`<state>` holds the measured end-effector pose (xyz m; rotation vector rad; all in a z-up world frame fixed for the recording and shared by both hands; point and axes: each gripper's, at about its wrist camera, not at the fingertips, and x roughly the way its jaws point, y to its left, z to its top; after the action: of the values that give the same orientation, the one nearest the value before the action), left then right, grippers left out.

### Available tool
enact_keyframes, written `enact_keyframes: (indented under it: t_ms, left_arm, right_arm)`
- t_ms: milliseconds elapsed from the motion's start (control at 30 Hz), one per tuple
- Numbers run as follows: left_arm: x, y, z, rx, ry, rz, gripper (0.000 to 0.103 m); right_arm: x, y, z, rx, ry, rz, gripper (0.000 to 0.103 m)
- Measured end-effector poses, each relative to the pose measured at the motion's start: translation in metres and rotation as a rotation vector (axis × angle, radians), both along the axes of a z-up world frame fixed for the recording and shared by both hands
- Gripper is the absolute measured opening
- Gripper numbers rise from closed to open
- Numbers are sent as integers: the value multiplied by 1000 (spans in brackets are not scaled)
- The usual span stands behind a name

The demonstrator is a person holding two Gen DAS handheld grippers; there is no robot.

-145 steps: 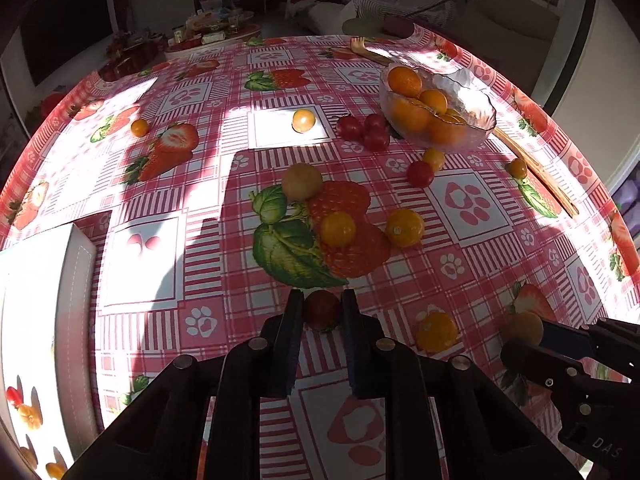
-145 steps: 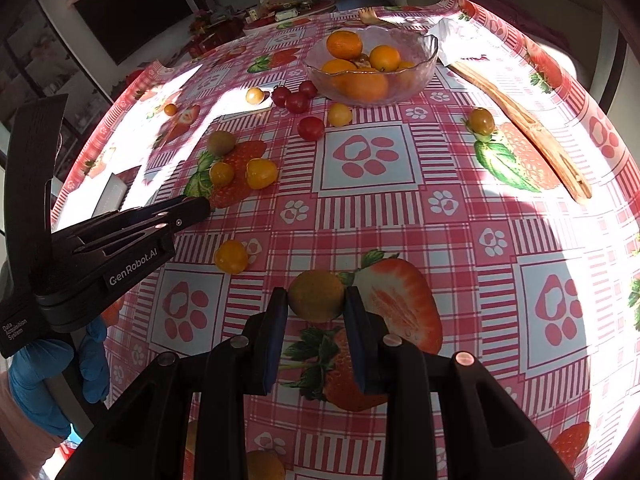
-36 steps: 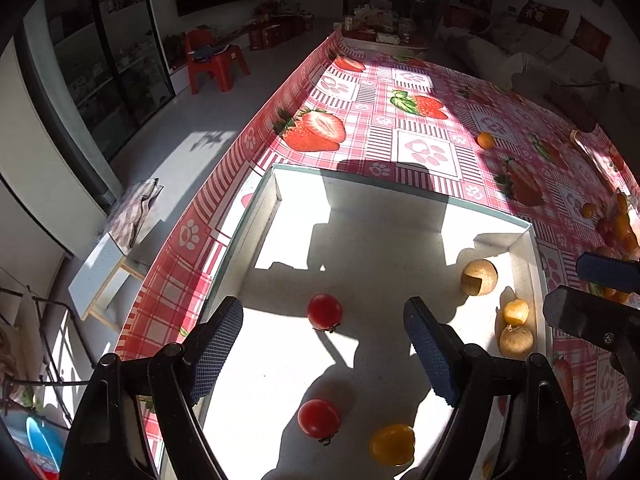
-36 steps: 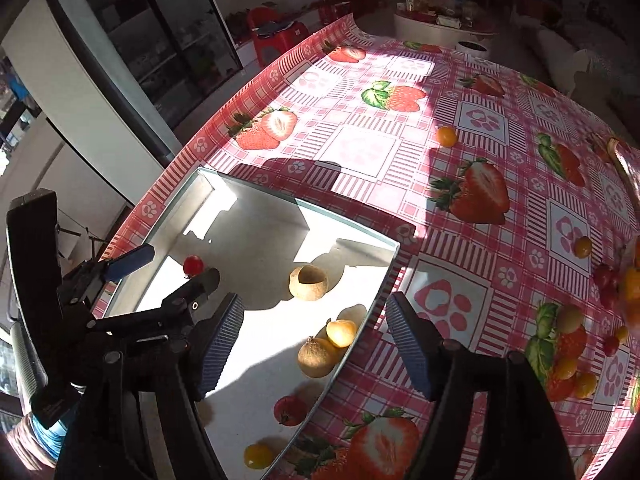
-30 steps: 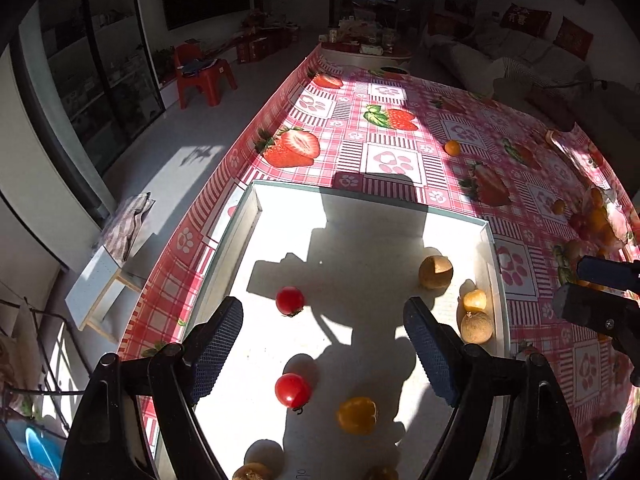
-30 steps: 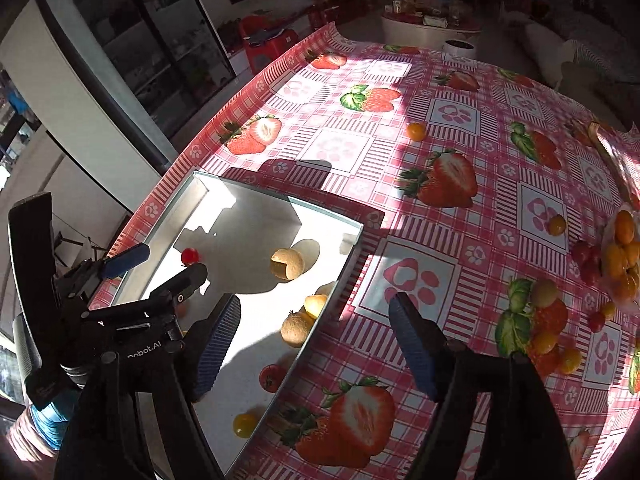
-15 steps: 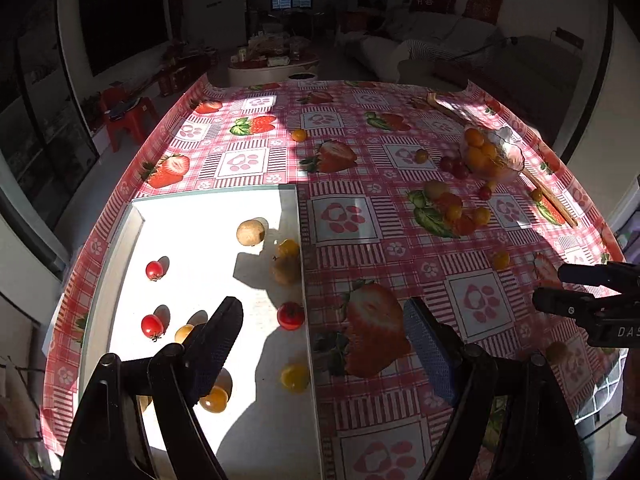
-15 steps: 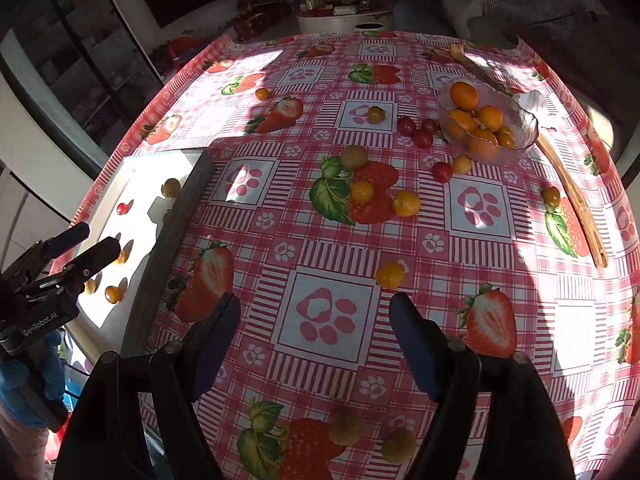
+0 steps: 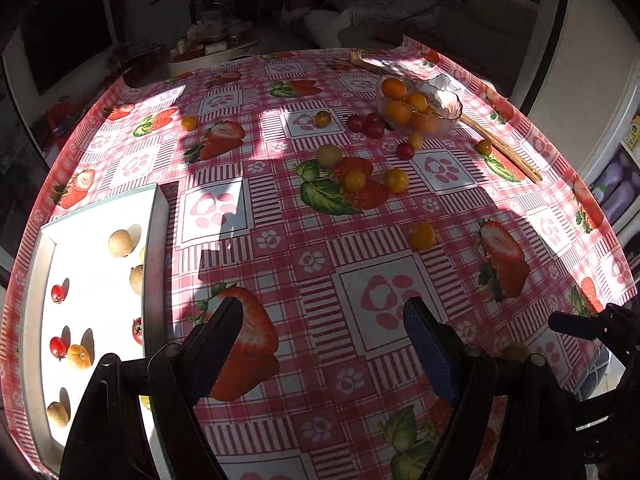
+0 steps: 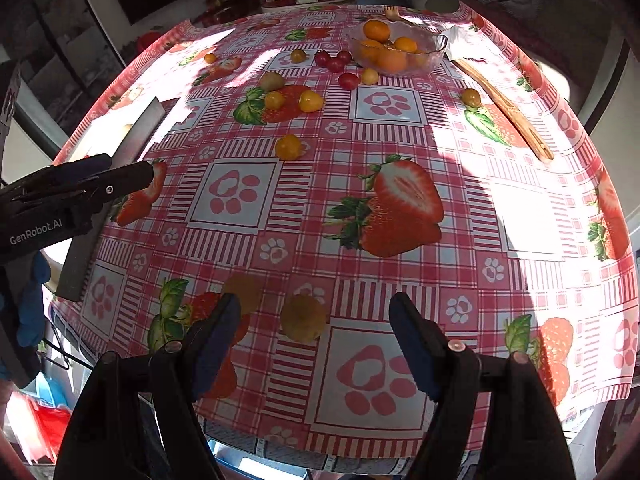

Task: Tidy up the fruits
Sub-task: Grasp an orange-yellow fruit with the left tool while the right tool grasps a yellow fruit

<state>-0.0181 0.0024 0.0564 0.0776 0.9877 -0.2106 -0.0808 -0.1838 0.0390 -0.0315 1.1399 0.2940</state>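
My left gripper (image 9: 324, 320) is open and empty above the red strawberry tablecloth. To its left the white tray (image 9: 154, 240) holds several small fruits, red tomatoes (image 9: 58, 293) and brown ones (image 9: 120, 243) among them. My right gripper (image 10: 314, 320) is open and empty, with a brown fruit (image 10: 303, 323) on the cloth between its fingers and another (image 10: 242, 289) by the left finger. Loose yellow fruits (image 10: 288, 147) and red tomatoes (image 10: 348, 80) lie toward the far side. The left gripper shows at the left edge of the right wrist view (image 10: 76, 188).
A glass bowl (image 10: 434, 54) of oranges stands at the far side, also in the left wrist view (image 9: 448, 104). A wooden stick (image 10: 508, 108) lies to its right. The table's near edge (image 10: 360, 450) is just below my right gripper.
Both grippers let their fruits go into the tray and have swung back from the tray over the table. The right gripper has come low over the brown fruit near the front edge.
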Motion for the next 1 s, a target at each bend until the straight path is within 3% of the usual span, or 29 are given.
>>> enact_keyframes:
  t_ms: [433,567,700,767,833,867,967,1000]
  left_arm:
    - [47,-69,-24,51,35,-97,83]
    - [56,-79,-35,65,75,-110,61]
    - [57,-80,-38,53,79,-106,56]
    - [57,-82,-37,50,74,-117,40]
    - [57,-84,-37,46,73,-127,32]
    - [56,-85,-36,42,71,-132,24]
    - [54,-84,-36,27,74,-131,22]
    - [52,-81,-35,16,78,-128,22]
  right_arm:
    - [-12,-1,-17,-16,-4,27,76]
    - [-11,1,-18,-31,-19,31,71]
    - [-9,4,-17,-50,-30,39,61]
    - [-8,5,-17,-54,-34,43,57]
    - [-7,7,-17,-65,-41,45,52]
    - [-7,7,-16,-67,-44,47,45]
    - [-4,6,-16,-49,-39,44,27]
    - [-2,3,-15,-25,-28,38,27]
